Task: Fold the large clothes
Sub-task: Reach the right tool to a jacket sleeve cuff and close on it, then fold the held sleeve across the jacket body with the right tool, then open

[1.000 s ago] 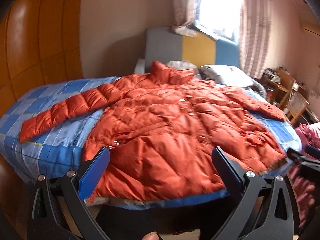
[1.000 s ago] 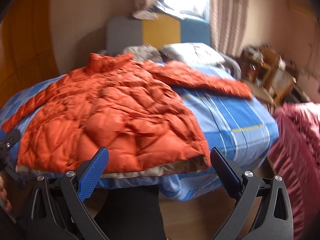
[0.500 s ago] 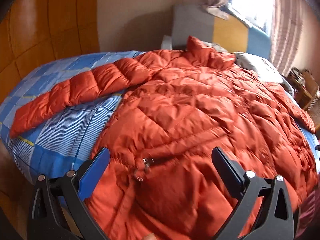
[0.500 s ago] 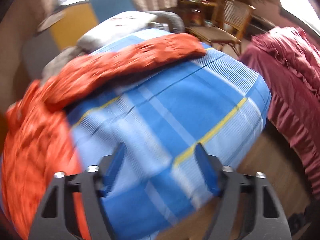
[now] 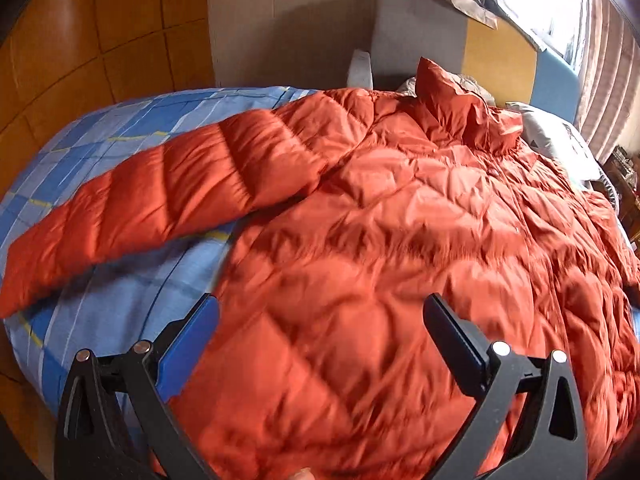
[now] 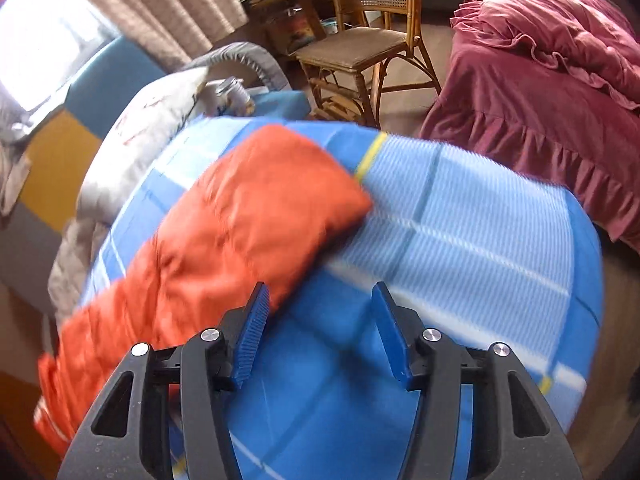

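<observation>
Left wrist view, orange jacket (image 5: pixel 400 240) flat on bed, collar toward headboard, left gripper (image 5: pixel 320 316) apart.

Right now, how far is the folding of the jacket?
Done: the jacket lies spread flat on the bed, sleeves out to both sides. In hand: nothing; the left gripper is open over the body, and the right gripper, jaws just closing, is empty beside one sleeve. Left: every fold.

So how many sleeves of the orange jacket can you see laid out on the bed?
2. One sleeve stretches out to the left over the blue checked bedspread; the other sleeve lies across the bed's far side, towards the wicker chair.
</observation>
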Available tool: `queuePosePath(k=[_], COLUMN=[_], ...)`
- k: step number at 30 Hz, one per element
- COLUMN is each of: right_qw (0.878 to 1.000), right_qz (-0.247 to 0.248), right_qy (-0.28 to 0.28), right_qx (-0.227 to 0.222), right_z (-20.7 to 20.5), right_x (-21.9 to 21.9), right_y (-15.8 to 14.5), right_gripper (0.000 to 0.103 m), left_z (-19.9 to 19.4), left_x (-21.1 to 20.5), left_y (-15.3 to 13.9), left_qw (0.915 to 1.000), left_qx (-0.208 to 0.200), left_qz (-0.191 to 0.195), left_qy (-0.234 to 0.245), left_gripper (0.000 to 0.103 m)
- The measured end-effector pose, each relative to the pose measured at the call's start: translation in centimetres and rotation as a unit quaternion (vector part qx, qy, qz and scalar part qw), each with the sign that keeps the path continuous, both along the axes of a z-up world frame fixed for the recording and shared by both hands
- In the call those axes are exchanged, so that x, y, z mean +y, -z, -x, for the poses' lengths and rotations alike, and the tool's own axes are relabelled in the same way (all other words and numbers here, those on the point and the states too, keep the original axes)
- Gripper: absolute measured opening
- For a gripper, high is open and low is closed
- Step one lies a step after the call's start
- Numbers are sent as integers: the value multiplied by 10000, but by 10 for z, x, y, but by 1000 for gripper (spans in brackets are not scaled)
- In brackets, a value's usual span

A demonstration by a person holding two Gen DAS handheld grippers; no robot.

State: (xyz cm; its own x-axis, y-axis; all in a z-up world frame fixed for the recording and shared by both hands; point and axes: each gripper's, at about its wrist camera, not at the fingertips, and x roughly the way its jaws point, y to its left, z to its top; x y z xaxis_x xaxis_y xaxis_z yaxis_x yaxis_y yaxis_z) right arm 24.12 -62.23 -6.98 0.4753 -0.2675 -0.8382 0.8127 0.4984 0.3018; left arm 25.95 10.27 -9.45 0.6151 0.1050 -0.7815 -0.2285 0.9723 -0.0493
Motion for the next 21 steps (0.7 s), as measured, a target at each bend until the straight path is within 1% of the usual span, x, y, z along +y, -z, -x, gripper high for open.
queuePosePath(k=[1, 3, 4, 5, 6, 7, 8, 11, 16, 18, 21], right_qw=[10000, 10000, 9999, 9998, 9997, 9996, 9996, 9998, 9996, 9990, 9970], right_qz=[-4, -3, -6, -55, -98, -115, -166, -85, 26, 157, 279], right_qy=[47, 80, 142, 177, 214, 216, 200, 90, -117, -283, -572], right_qx=[-23, -25, -39, -73, -91, -109, -130, -141, -267, -298, -448], right_z=[-5, -11, -15, -15, -17, -17, -18, -23, -31, -37, -49], right_x=[-7, -14, -20, -24, -29, -32, -34, -32, -17, -7, 13], right_y=[0, 0, 1, 1, 3, 3, 3, -2, -21, -31, -50], right_gripper=[54, 45, 36, 29, 25, 17, 13, 7, 6, 6, 4], left_z=[-7, -23, -31, -35, -42, -46, -51, -64, -72, -72, -74], left_x=[-2, -5, -6, -8, -10, -12, -13, -11, -4, -1, -2], left_y=[0, 2, 2, 2, 2, 2, 1, 5, 18, 21, 28], left_qw=[10000, 9999, 9999, 9999, 9998, 9998, 9998, 9998, 9996, 9996, 9995], left_qx=[9, 91, 128, 146, 160, 152, 146, 205, 242, 224, 256], left_qz=[-4, -39, -8, -1, -86, -139, -134, -6, 43, 150, 193], left_qy=[1, -41, -19, 5, 5, 0, 7, -27, -123, -100, -53], left_gripper=[101, 101, 101, 101, 101, 101, 101, 101, 101, 101, 101])
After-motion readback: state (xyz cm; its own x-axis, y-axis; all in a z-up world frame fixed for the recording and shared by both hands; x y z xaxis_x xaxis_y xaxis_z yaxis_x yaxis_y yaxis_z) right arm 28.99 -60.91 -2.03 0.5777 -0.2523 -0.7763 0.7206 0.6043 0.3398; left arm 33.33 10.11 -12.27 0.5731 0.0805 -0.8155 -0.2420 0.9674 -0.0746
